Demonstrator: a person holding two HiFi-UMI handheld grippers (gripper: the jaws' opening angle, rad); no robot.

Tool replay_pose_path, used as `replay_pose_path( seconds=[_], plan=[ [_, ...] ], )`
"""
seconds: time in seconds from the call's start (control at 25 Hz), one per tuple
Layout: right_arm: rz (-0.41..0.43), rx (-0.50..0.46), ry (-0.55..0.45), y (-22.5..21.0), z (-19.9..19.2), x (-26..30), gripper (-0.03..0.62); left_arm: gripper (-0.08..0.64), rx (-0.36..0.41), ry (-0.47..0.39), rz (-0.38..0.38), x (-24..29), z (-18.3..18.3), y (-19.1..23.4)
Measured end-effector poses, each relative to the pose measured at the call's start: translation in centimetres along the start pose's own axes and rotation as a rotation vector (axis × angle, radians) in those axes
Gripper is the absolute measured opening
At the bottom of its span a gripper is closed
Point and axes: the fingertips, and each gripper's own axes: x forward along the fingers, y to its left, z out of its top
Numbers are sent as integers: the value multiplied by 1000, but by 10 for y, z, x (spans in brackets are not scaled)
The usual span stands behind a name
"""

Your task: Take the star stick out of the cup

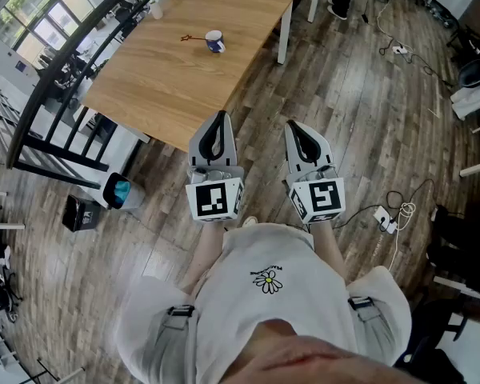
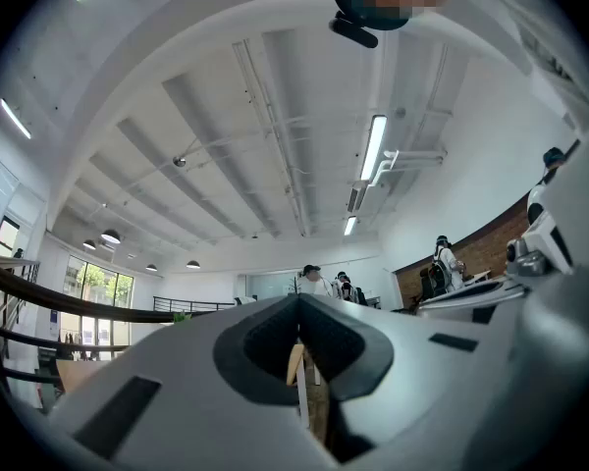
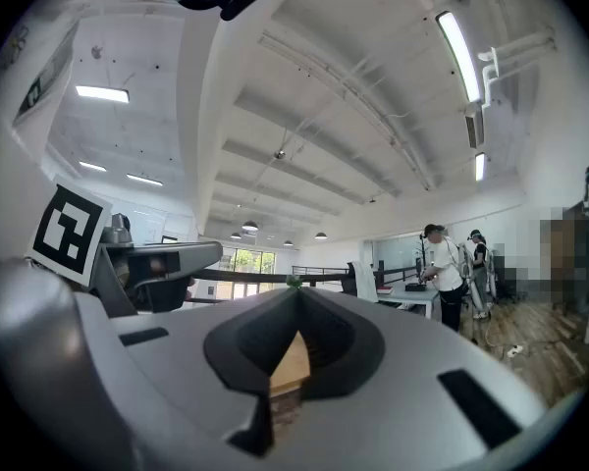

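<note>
In the head view a small blue-and-white cup (image 1: 215, 41) lies on the far part of a wooden table (image 1: 176, 78), with a thin reddish star stick (image 1: 191, 38) flat on the wood just left of it. Both grippers are held close to the person's chest, well short of the table and pointing up toward it. The left gripper (image 1: 217, 118) has its jaws together with nothing between them. The right gripper (image 1: 297, 126) is likewise shut and empty. In the left gripper view the gripper (image 2: 298, 300) points at the ceiling, as does the gripper (image 3: 296, 292) in the right gripper view.
A black railing (image 1: 56, 70) runs along the table's left side. A small bin (image 1: 120, 191) and a dark box (image 1: 83, 213) stand on the wooden floor by the table's near corner. Cables and a power strip (image 1: 386, 218) lie at right. People stand (image 3: 444, 273) far across the room.
</note>
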Motion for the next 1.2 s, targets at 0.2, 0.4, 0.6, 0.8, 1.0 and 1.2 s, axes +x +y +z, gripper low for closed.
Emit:
replay_pose_path(
  seconds=[0.2,0.4,0.6,0.8,1.0,1.2],
  plan=[
    [7,10,-5,-6,-3,-6,6,17,2,-6,3,1,1,-8],
    [47,27,-4,-6,-6,-9,6,17,10,-5,15,-1,1,-15],
    [84,98,-5,-16,-6,-11,6,17,10,-21,44,-1,6,-21],
    [102,193,7,-40,-20,-20,6,17,4,-41,62,3,6,-37],
    [148,179,24,-52,-30,-25,6,17,-55,-58,100,7,-4,-46],
    [230,127,-1,-56,-31,-16,8,17,-175,-98,132,28,-17,-38]
  ],
)
